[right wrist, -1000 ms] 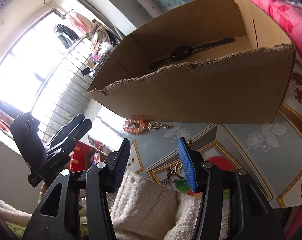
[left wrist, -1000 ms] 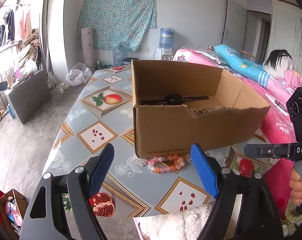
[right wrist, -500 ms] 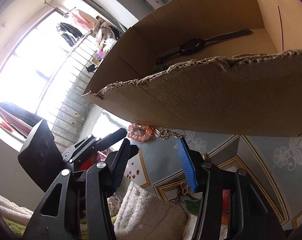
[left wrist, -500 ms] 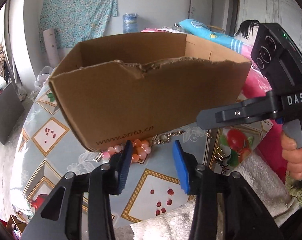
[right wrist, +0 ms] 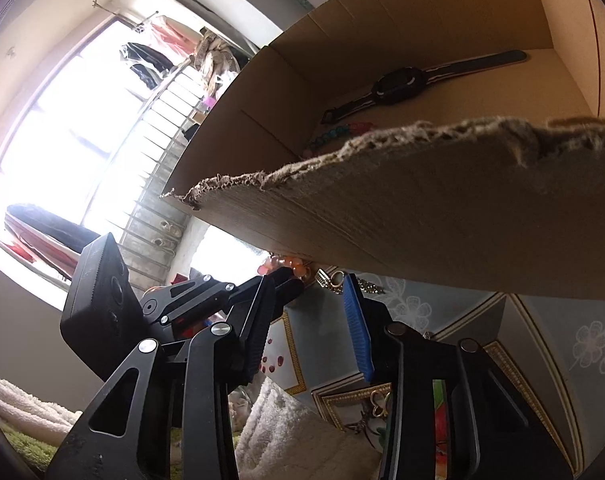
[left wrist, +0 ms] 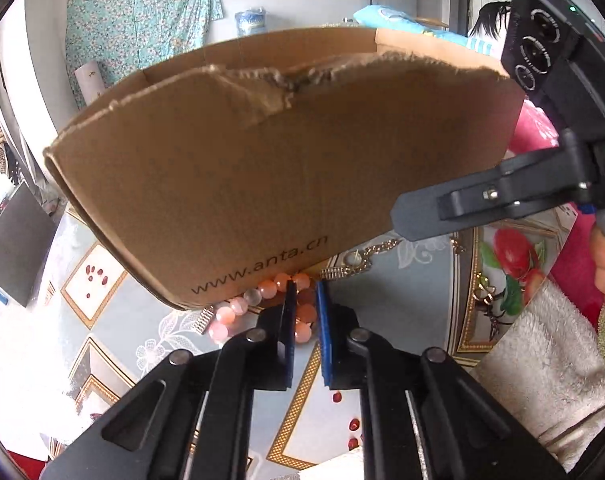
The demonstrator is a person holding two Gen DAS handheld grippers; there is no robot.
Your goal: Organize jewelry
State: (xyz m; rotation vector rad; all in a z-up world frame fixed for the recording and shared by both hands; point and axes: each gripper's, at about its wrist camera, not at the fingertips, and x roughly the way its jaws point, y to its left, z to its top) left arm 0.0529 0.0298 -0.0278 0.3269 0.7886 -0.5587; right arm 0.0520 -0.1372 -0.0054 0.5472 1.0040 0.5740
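Note:
A pink and orange bead bracelet [left wrist: 258, 300] lies on the table against the front wall of a cardboard box [left wrist: 286, 168]. My left gripper [left wrist: 304, 300] has closed on its beads. A gold chain [left wrist: 358, 258] lies beside it, also in the right wrist view [right wrist: 334, 280]. My right gripper [right wrist: 308, 292] is open just above the chain, near the left gripper. Inside the box [right wrist: 422, 208] lie a black watch [right wrist: 398, 88] and a coloured bead string [right wrist: 334, 134].
The patterned tablecloth [left wrist: 114, 280] has fruit tiles. A small gold earring [left wrist: 484, 286] lies right of the chain. A white fluffy towel [left wrist: 542, 364] lies at the near right edge. A pink bed [left wrist: 534, 128] stands behind the box.
My left gripper has dropped down to the bead bracelet and closed from wide open onto it. My right gripper has moved closer to the box front.

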